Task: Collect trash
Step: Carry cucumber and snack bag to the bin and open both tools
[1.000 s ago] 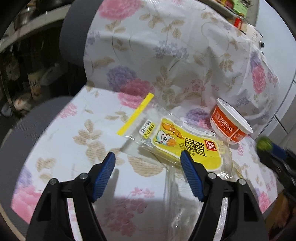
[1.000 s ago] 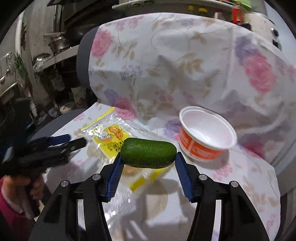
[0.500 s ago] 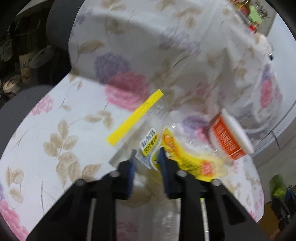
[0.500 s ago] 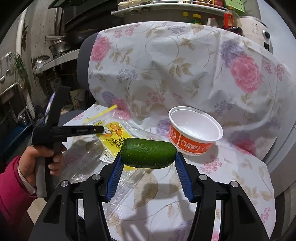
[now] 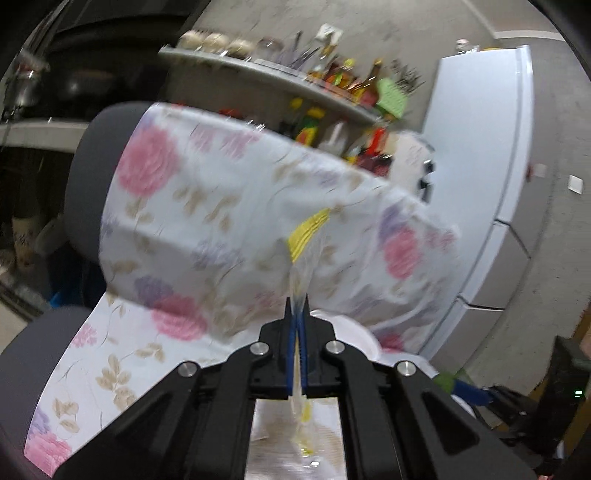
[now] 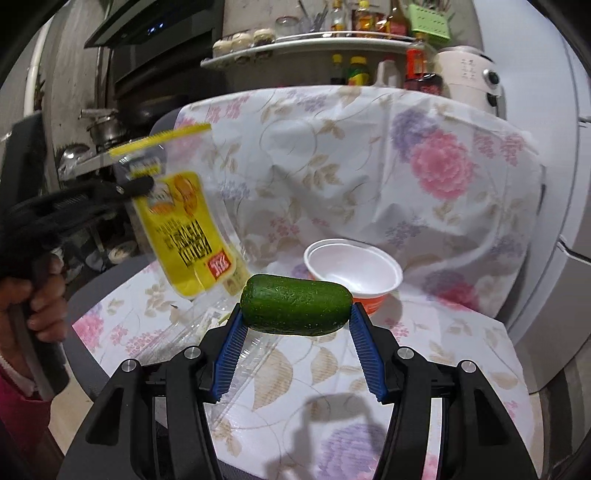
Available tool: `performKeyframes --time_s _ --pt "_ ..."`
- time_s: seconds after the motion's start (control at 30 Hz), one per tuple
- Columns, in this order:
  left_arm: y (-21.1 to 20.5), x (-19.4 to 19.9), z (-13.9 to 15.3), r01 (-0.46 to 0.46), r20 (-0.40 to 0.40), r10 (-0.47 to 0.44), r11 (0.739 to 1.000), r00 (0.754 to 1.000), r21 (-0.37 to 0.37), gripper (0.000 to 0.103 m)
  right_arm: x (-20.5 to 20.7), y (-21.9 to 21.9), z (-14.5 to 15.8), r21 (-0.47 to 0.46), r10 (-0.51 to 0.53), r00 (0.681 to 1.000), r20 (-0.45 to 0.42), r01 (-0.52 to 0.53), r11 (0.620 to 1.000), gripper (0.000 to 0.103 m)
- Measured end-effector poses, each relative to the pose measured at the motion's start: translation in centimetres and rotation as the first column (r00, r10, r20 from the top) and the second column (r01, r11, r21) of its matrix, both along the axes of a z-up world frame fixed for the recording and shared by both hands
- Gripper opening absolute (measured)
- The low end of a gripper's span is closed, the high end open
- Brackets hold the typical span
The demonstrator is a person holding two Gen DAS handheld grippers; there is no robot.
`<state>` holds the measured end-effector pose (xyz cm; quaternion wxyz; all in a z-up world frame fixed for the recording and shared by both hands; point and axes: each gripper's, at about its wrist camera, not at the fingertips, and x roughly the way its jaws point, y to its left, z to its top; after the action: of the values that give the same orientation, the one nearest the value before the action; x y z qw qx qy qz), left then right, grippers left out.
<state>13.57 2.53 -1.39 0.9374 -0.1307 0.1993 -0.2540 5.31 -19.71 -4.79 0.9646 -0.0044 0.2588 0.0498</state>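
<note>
My left gripper (image 5: 295,317) is shut on a clear plastic bag with a yellow zip strip (image 5: 308,230). In the right wrist view that gripper (image 6: 142,184) holds the bag (image 6: 188,236), with its yellow printed packet, in the air above the chair seat at the left. My right gripper (image 6: 295,317) is shut on a green cucumber (image 6: 295,310), held crosswise between the blue pads above the seat. An orange and white paper bowl (image 6: 354,273) stands upright and empty on the seat behind the cucumber.
The chair (image 6: 369,177) is draped in a floral cloth over seat and back. More clear plastic wrap (image 6: 207,332) lies on the seat at the left. A shelf with bottles (image 6: 351,33) and a white appliance (image 6: 469,74) stand behind. A white fridge (image 5: 480,166) is at the right.
My left gripper shut on the plastic bag on the seat and lifted it into the air. My right gripper pulled back a little, still holding the cucumber.
</note>
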Motion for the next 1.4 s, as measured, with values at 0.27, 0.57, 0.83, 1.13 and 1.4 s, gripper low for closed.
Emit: performKeyframes --time_s 0.27,0.57,0.83,1.13,1.4 --pt "-4.4 -3.3 -0.7 0.104 -0.023 -0.103 0.994 0.994 0.024 0.0 -3.4 -3.4 -0.2 0.029 -0.079 0.997 -0.004 0.079 0.996 0.057" --pt "-12.4 -8.6 -1.9 0.3 -0.036 -0.298 0.953 0.954 0.051 0.0 -9.1 -9.4 -1.4 0.044 -0.235 0.972 -0.026 0.236 0.971 0.057" --pt "-20.8 -13.3 -2.1 0.49 -0.017 -0.49 0.87 0.872 0.051 0.0 -17.6 -16.0 -1.9 0.024 -0.437 0.899 -0.037 0.438 0.899 0.057" --pt "-31.2 -20.4 -6.4 0.702 -0.056 -0.7 0.707 0.712 0.092 0.0 -27.7 -22.6 -5.2 0.005 -0.63 0.769 -0.107 0.634 0.773 0.057" --pt "-39.1 -24.4 -10.9 0.79 -0.158 -0.775 0.589 0.612 0.17 0.0 -32.4 -27.9 -10.7 0.053 -0.713 0.662 -0.229 0.74 0.67 0.057"
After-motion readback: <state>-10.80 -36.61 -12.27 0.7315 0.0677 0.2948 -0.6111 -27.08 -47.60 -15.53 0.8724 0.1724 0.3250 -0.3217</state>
